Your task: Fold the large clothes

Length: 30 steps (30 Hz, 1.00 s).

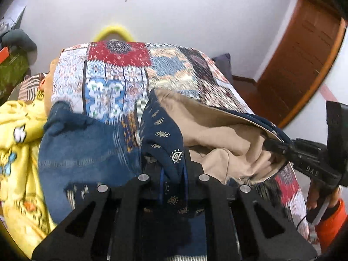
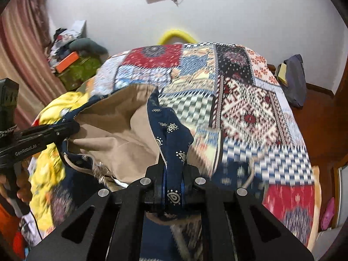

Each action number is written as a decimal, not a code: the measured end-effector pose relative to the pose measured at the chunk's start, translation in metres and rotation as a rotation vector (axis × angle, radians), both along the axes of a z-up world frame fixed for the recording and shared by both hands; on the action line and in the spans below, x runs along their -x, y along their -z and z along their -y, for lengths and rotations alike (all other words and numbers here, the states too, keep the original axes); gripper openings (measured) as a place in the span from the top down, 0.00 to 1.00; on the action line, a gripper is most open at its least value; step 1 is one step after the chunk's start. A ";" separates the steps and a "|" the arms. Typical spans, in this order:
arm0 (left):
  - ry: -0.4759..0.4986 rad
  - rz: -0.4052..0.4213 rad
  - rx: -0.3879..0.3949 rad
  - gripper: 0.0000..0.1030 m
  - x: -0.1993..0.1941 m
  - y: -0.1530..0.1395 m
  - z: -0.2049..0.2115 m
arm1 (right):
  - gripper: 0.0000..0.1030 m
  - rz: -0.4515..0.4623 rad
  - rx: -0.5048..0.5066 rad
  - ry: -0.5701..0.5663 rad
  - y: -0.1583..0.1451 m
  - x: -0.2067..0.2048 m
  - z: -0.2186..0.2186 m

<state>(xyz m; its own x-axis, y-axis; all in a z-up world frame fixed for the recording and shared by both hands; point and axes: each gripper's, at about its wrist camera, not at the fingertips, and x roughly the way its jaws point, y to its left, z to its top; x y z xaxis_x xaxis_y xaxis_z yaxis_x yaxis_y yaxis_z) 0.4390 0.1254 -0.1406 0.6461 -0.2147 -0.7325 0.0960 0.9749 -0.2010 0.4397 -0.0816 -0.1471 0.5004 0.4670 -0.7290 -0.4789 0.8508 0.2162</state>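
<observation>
A navy garment (image 1: 165,134) with small gold paisley marks and a beige lining (image 1: 206,126) hangs between my two grippers above the bed. My left gripper (image 1: 173,174) is shut on one navy edge. My right gripper (image 2: 174,174) is shut on the other navy edge (image 2: 171,134). The right gripper also shows in the left wrist view (image 1: 280,145), pinching the hem at the far right. The left gripper shows in the right wrist view (image 2: 71,128) at the left. The beige lining (image 2: 117,126) sags open between them.
A patchwork bedspread (image 2: 250,100) covers the bed. A yellow garment (image 1: 19,134) and a blue denim piece (image 1: 87,143) lie at the left. A cluttered shelf (image 2: 71,63) stands by the wall; a wooden door (image 1: 300,61) is at the right.
</observation>
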 end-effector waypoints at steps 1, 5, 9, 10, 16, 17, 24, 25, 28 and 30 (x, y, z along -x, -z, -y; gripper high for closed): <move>0.011 -0.010 0.004 0.88 0.013 0.002 0.000 | 0.92 -0.001 -0.001 -0.011 0.002 0.009 0.002; 0.051 -0.064 -0.030 0.88 0.051 0.026 0.007 | 0.92 -0.006 0.025 -0.032 0.022 0.046 0.009; 0.061 -0.151 -0.050 0.87 0.075 0.068 0.012 | 0.90 -0.008 0.090 0.001 0.047 0.065 0.015; 0.061 -0.175 -0.046 0.87 0.076 0.078 0.011 | 0.89 -0.008 0.098 0.015 0.053 0.069 0.017; 0.017 -0.198 -0.105 0.66 0.090 0.109 0.009 | 0.59 -0.120 0.132 0.097 0.078 0.073 0.039; 0.010 -0.188 -0.115 0.62 0.093 0.108 0.008 | 0.57 -0.124 0.128 0.106 0.077 0.074 0.043; 0.019 -0.121 -0.139 0.48 0.097 0.076 0.005 | 0.56 -0.083 0.135 0.086 0.048 0.075 0.037; 0.022 -0.101 -0.142 0.48 0.094 0.069 0.005 | 0.56 -0.056 0.142 0.074 0.042 0.074 0.031; 0.024 -0.067 -0.168 0.45 0.079 0.056 0.007 | 0.46 -0.007 0.150 0.040 0.031 0.068 0.013; 0.019 -0.056 -0.169 0.45 0.064 0.052 0.008 | 0.46 0.018 0.154 0.022 0.029 0.061 -0.002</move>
